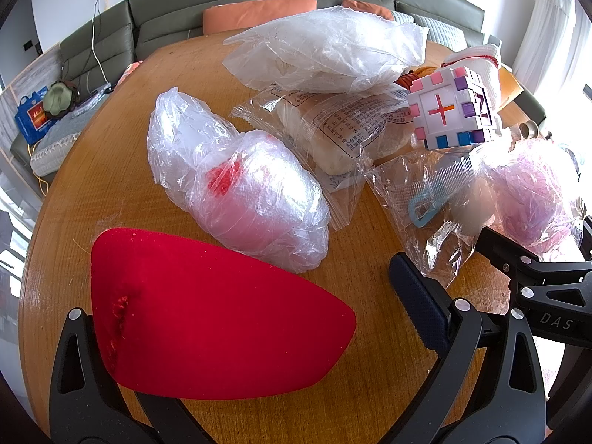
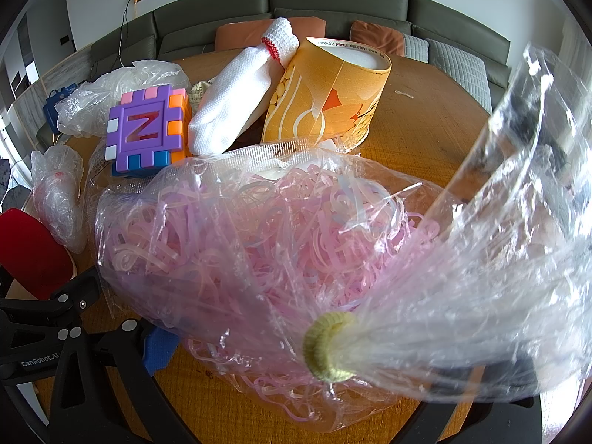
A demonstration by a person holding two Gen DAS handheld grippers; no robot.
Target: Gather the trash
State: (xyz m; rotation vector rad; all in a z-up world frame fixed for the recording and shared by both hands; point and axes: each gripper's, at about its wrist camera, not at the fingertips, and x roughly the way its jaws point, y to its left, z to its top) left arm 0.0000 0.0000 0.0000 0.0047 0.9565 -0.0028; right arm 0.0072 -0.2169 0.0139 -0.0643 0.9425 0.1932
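A clear bag of pink plastic strips (image 2: 259,244), tied off with a yellow band (image 2: 329,347), lies on the round wooden table (image 2: 425,111). My right gripper (image 2: 338,351) is open and straddles its neck; the right finger is hidden behind the plastic. My left gripper (image 1: 240,296) is open over a red paddle (image 1: 207,318) lying flat on the table. Beyond it are a crumpled clear bag with red inside (image 1: 240,199), a wrapped bun (image 1: 333,125), a big clear bag (image 1: 325,51) and an empty clear wrapper (image 1: 418,199).
A coloured puzzle cube (image 2: 148,129), a white knitted sock (image 2: 236,103) and a tilted orange paper tube (image 2: 325,96) stand behind the pink bag. A grey sofa with orange cushions (image 1: 259,14) runs behind the table. The table edge (image 1: 33,259) curves close on the left.
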